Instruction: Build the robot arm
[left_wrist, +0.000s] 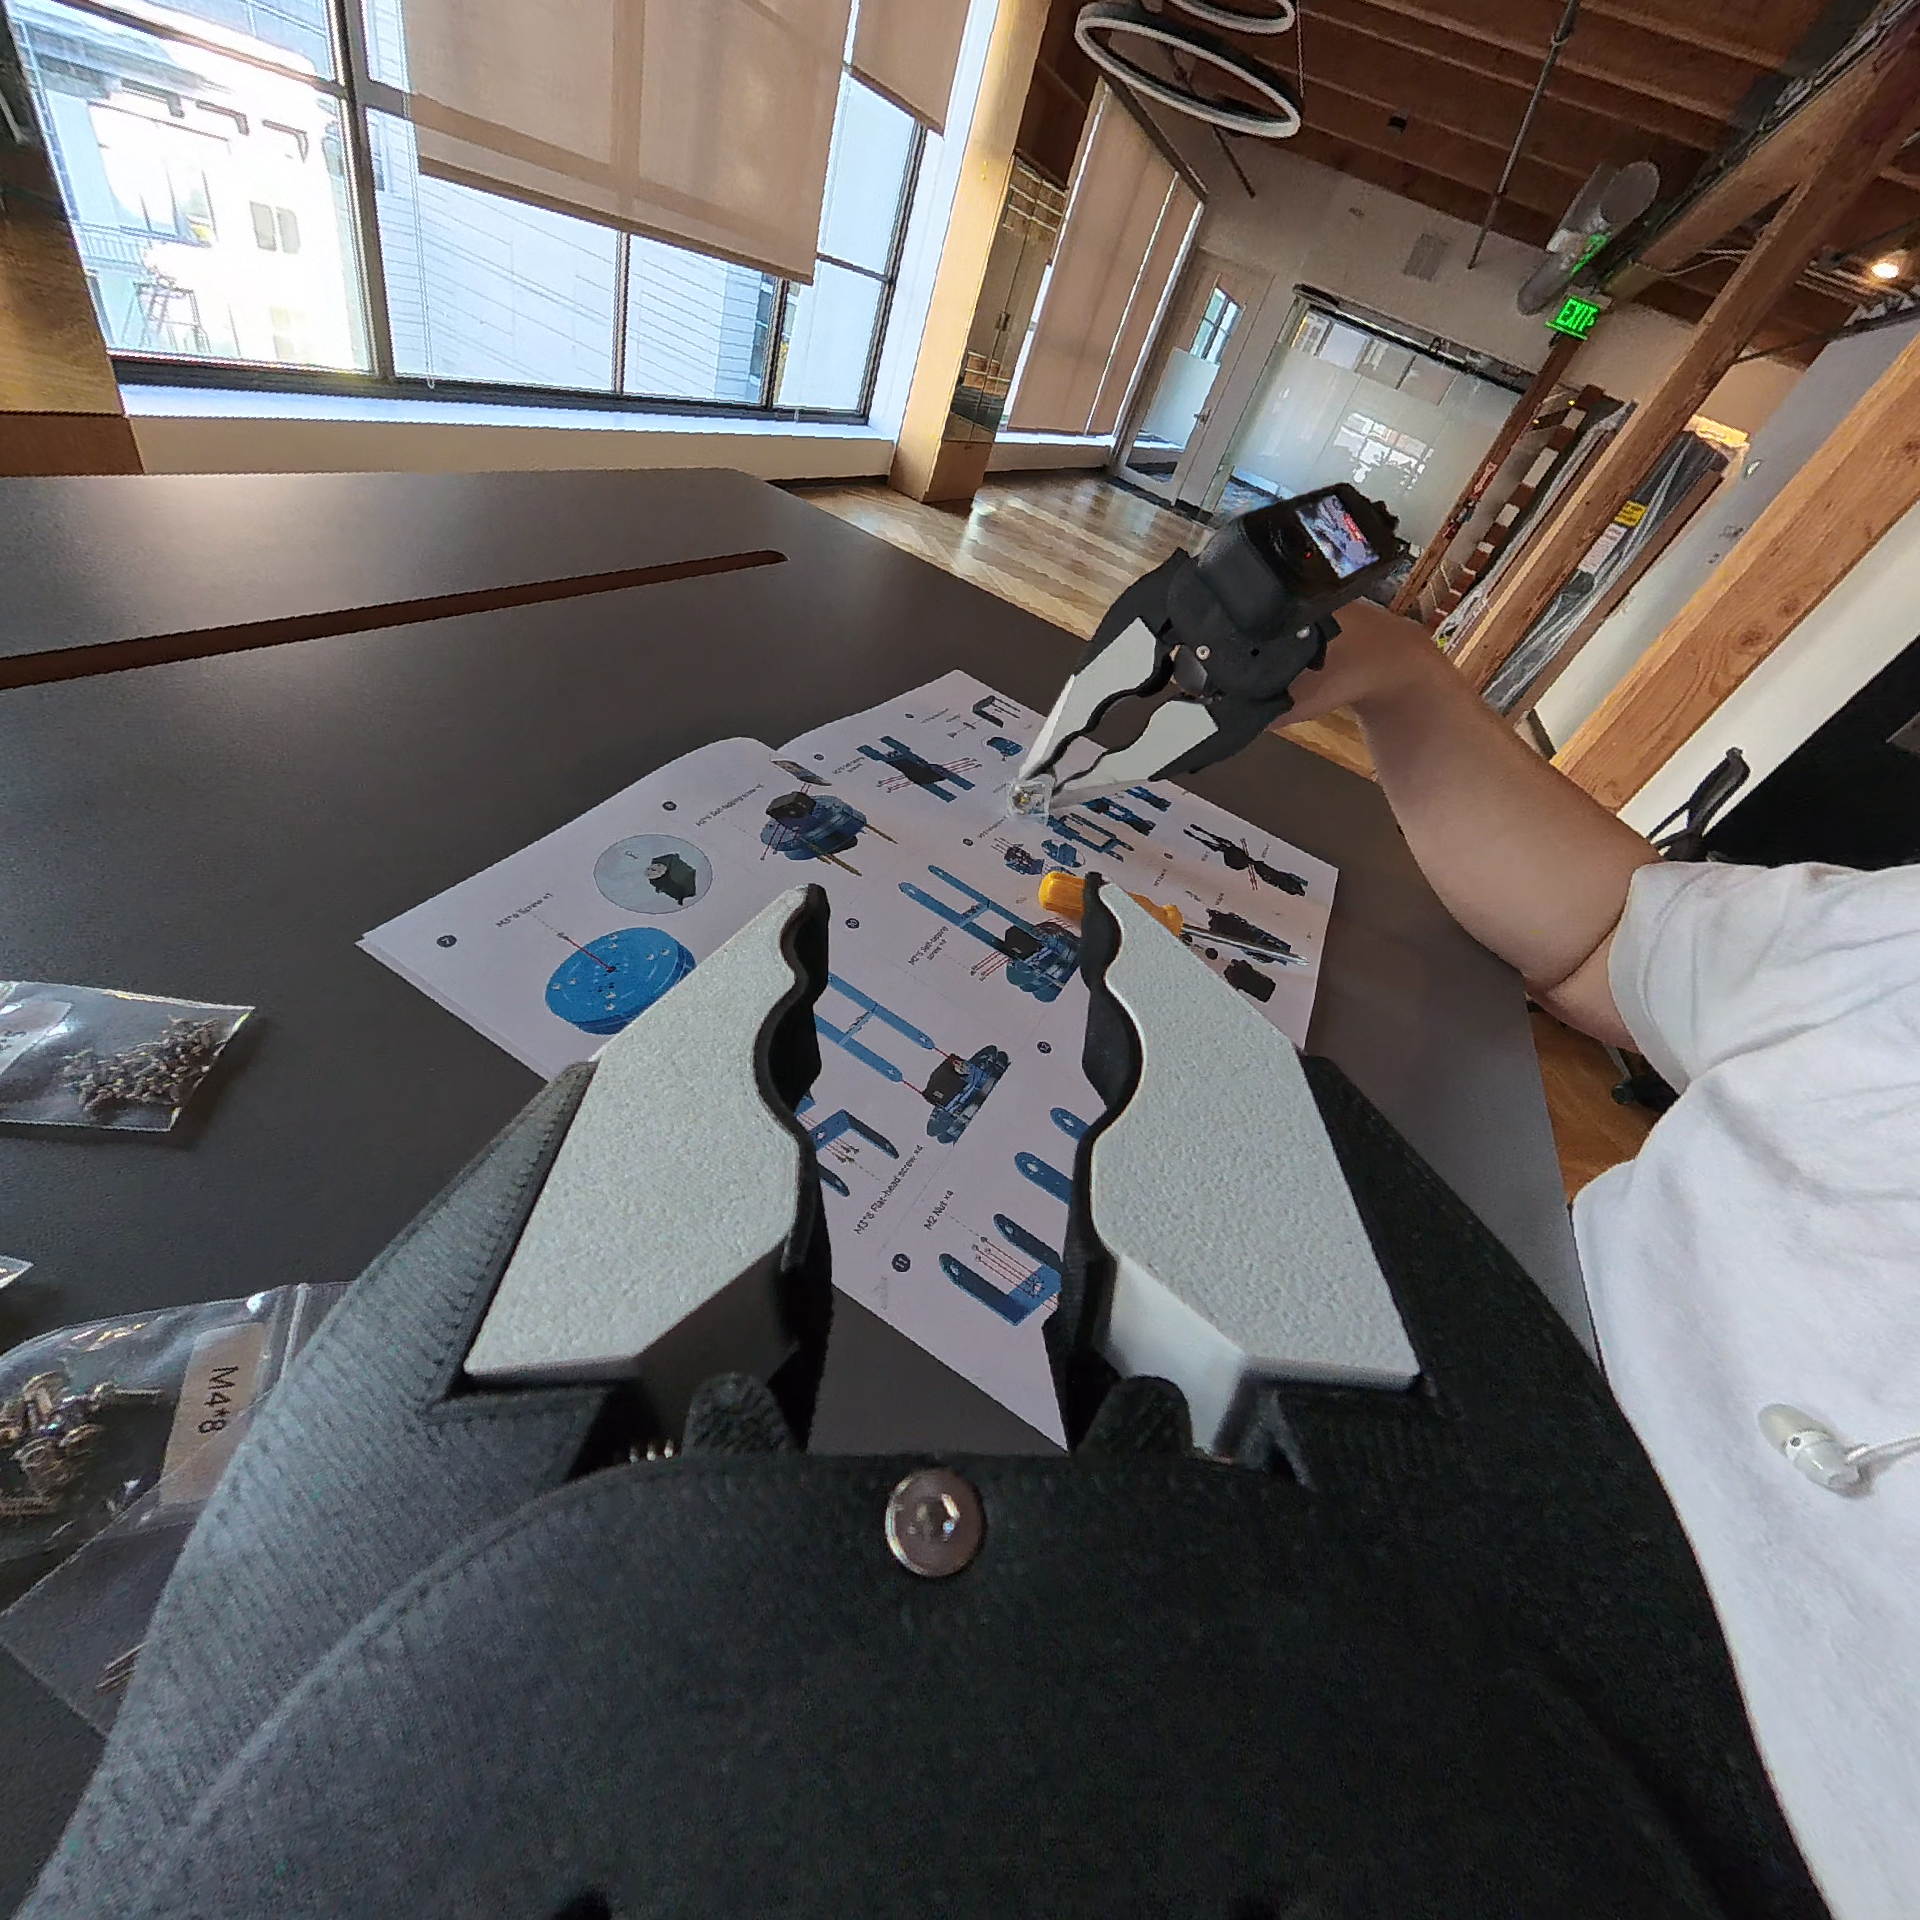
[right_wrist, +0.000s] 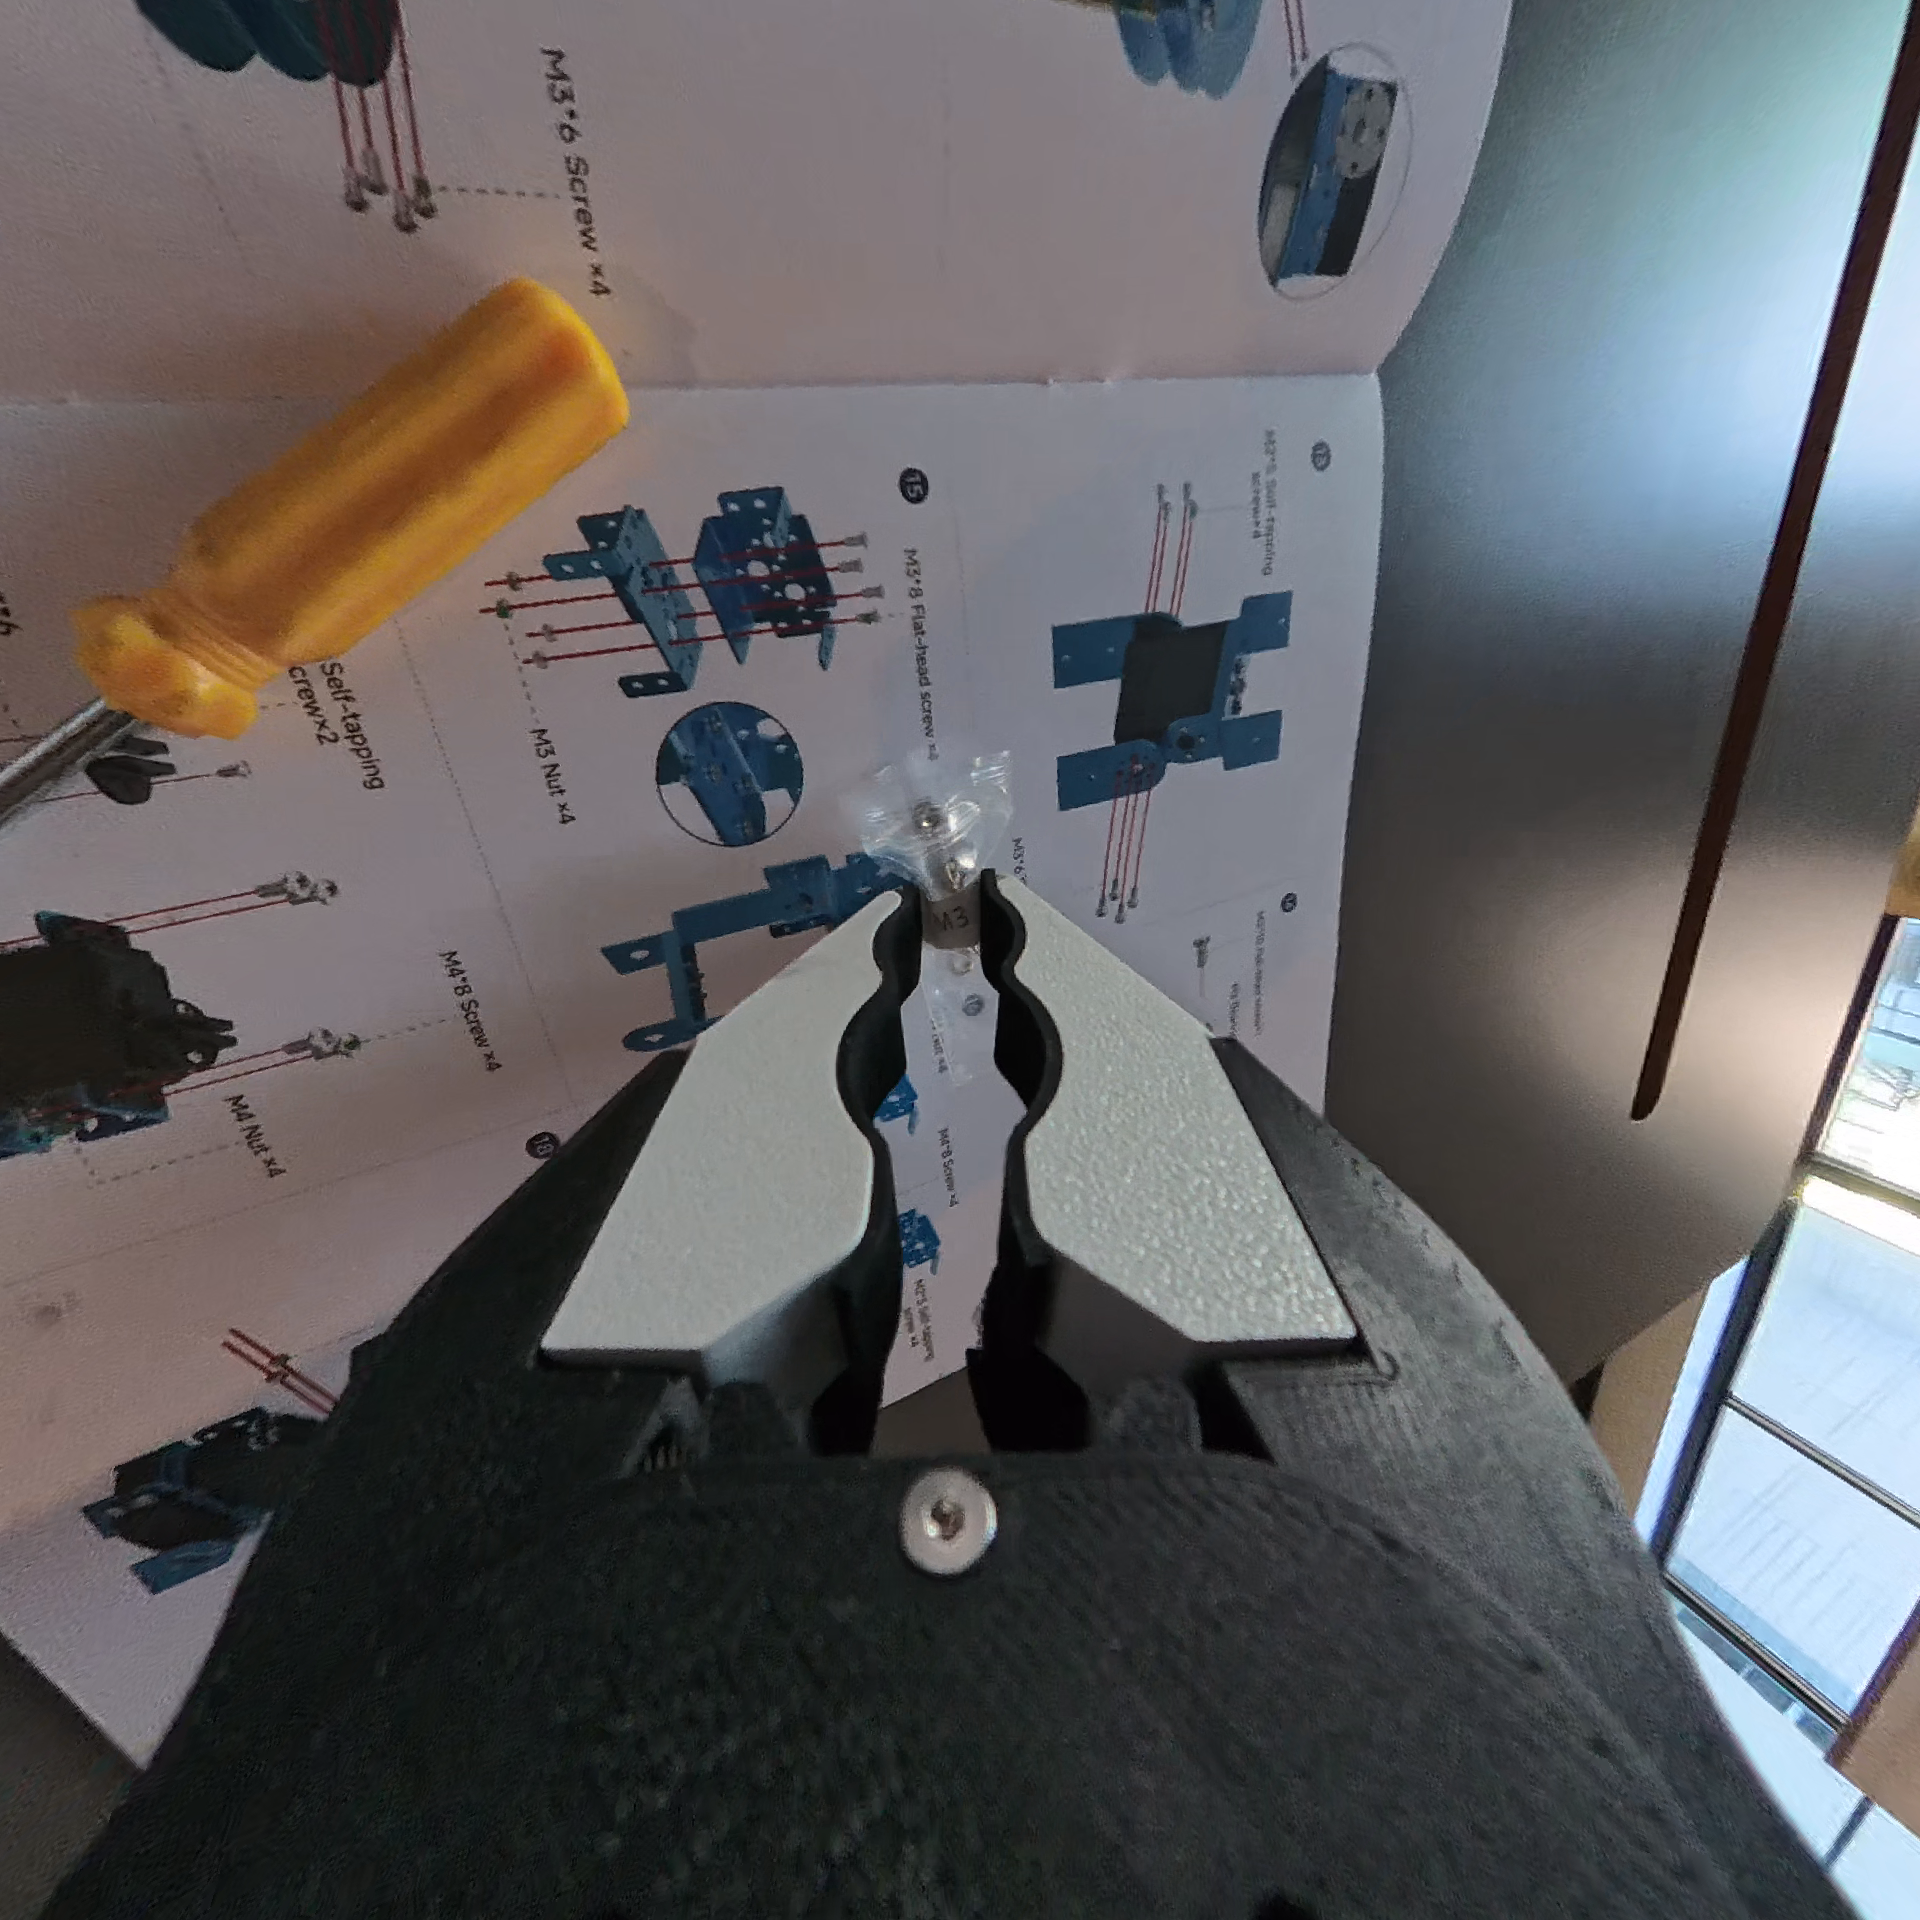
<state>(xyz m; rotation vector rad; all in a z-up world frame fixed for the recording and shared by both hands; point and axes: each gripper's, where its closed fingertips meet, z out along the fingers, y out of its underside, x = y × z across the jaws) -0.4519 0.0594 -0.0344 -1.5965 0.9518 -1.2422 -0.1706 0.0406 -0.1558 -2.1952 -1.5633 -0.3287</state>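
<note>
Right gripper: your right gripper (right_wrist: 951, 902) has its fingers (right_wrist: 1117, 1049) clamped on a small clear bag (right_wrist: 933, 805) of silver hardware, pinched by its labelled end at the very tips.
Small clear bag: it juts out beyond the tips above the open instruction booklet (right_wrist: 790, 312); in your left wrist view the same bag (left_wrist: 1027, 802) hangs at the tip of the right gripper (left_wrist: 1049, 787), just over the booklet's far page. Whether it touches the paper, you cannot tell.
Left gripper: your left gripper (left_wrist: 951, 914) has its fingers (left_wrist: 665, 1132) spread apart with nothing between them, held above the near edge of the booklet (left_wrist: 623, 883).
Instruction booklet: it lies open and flat on the dark desk (left_wrist: 312, 748), its pages showing blue and black part diagrams.
Screwdriver: a yellow-handled screwdriver (right_wrist: 353, 509) lies on the booklet, to the left of the held bag and apart from it; from your left side its handle (left_wrist: 1062, 891) peeks out just past your right-hand finger.
Screw bags: two clear bags of dark screws sit on the desk to your left, one farther out (left_wrist: 125, 1060) and one close by with a labelled strip (left_wrist: 94, 1423).
Your arm: your bare right forearm (left_wrist: 1475, 810) reaches over the desk edge to the right gripper, white sleeve (left_wrist: 1766, 1091) behind it.
</note>
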